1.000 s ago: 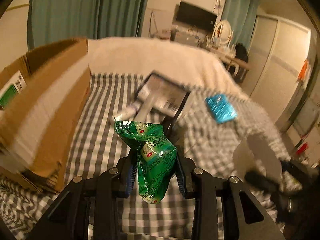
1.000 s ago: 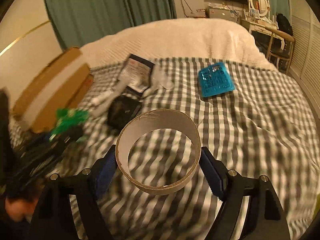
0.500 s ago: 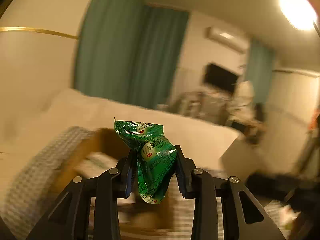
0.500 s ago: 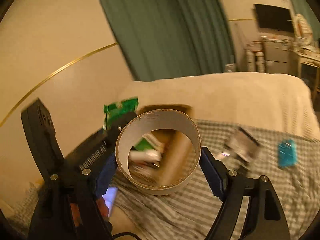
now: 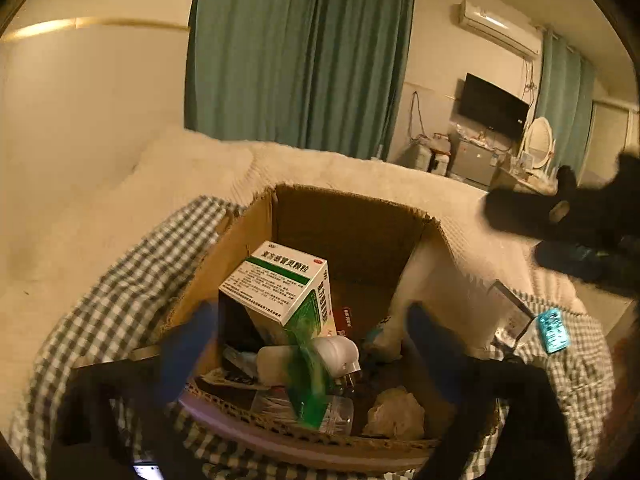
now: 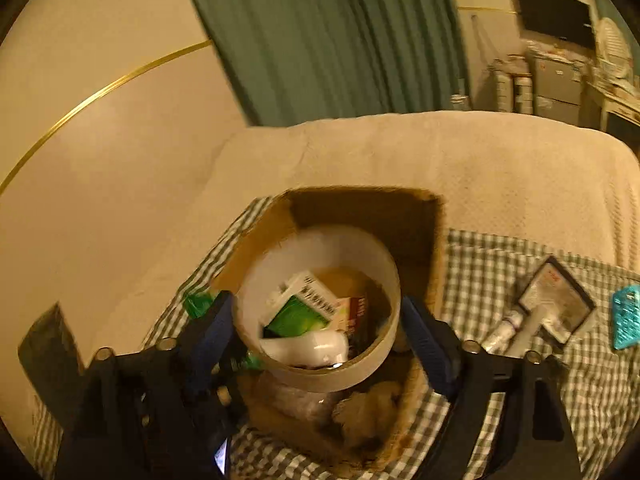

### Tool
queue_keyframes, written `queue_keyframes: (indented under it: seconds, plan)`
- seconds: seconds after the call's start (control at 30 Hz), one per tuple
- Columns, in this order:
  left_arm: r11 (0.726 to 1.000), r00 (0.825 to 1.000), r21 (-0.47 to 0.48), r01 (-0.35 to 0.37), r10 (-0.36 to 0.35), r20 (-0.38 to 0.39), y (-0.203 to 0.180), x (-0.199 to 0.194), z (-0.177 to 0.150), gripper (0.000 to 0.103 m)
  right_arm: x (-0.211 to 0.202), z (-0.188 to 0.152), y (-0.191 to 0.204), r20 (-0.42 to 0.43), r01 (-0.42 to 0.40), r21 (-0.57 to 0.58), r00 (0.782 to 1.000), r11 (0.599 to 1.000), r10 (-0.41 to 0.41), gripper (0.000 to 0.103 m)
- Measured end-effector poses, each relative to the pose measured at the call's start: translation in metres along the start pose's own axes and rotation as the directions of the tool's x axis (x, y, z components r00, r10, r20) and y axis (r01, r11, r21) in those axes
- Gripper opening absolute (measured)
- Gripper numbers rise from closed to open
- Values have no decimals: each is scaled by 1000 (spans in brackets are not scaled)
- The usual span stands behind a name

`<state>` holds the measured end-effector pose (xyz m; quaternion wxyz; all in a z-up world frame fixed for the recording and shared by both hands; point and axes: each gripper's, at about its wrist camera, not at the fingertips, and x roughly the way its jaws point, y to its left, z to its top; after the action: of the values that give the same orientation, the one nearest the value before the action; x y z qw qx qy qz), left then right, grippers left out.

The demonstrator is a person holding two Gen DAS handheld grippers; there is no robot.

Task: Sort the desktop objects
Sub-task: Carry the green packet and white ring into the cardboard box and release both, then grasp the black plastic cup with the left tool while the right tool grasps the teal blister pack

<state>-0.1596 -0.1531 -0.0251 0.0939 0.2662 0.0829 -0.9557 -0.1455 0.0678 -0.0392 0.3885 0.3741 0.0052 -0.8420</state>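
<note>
Both hand-held grippers hang over an open cardboard box [image 5: 352,236] on a bed covered with a checked sheet [image 5: 120,304], where loose items are being gathered in one place. The left hand-held gripper [image 5: 312,344] has just been opening: its blue pads stand wide apart and a green sachet [image 5: 308,376], blurred, is between them but clear of both, apparently dropping into the box. The jaws spread wide so the crumpled packet can fall free rather than snag.

The right hand-held gripper [image 6: 320,332] has also just been opening. A cardboard tape ring [image 6: 320,312] sits between its pads over the mouth of the box; a gap shows on the right side, while contact on the left is too blurred to tell, so the ring looks released or nearly so. Held with its hole facing the camera, it frames the contents below.

Inside lie a green-and-white medicine carton [image 5: 284,284] leaning on end, a white bottle [image 5: 308,356] and crumpled paper [image 5: 396,416].

Still out on the sheet to the right are a teal blister pack [image 6: 626,320] and a dark pouch with a white tube [image 6: 552,304], left for later trips, as judged from the task.
</note>
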Motion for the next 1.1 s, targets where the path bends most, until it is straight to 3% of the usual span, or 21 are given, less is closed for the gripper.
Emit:
queue_keyframes:
  seconds: [0.13,0.3,0.43,0.57,0.63,0.8,1.03,1.1]
  plan:
    - [999,999,24,34,-35,16,-28,-26,3,101,-46,-4,-25,74,27,32,997,999,-30,91]
    - [984,985,50,170,-171,30,-88,-58,2,103,-128,-26,-75,145,124,39,981,991,-129,91]
    - [967,969,66,246,-245,-21,-143,-58,-17,103,-178,-49,-118,178,245,44,952,968,-249,92]
    - [944,943,68,322,-313,-115,-191,-35,-53,103,-202,-81,-162,165,324,68,929,944,-330,92]
    - [940,934,61,335,-323,-155,-206,-13,-72,103,-204,-95,-182,149,344,81,924,936,-352,92]
    - [952,933,66,300,-278,-227,-229,35,-102,103,-186,-119,-237,95,388,111,912,915,-398,91]
    - [954,933,126,272,-230,-276,-264,98,-127,100,-120,-125,-312,15,404,150,912,902,-411,91]
    - [954,931,131,271,-225,-288,-273,114,-133,95,-101,-123,-331,2,414,156,908,897,-419,91]
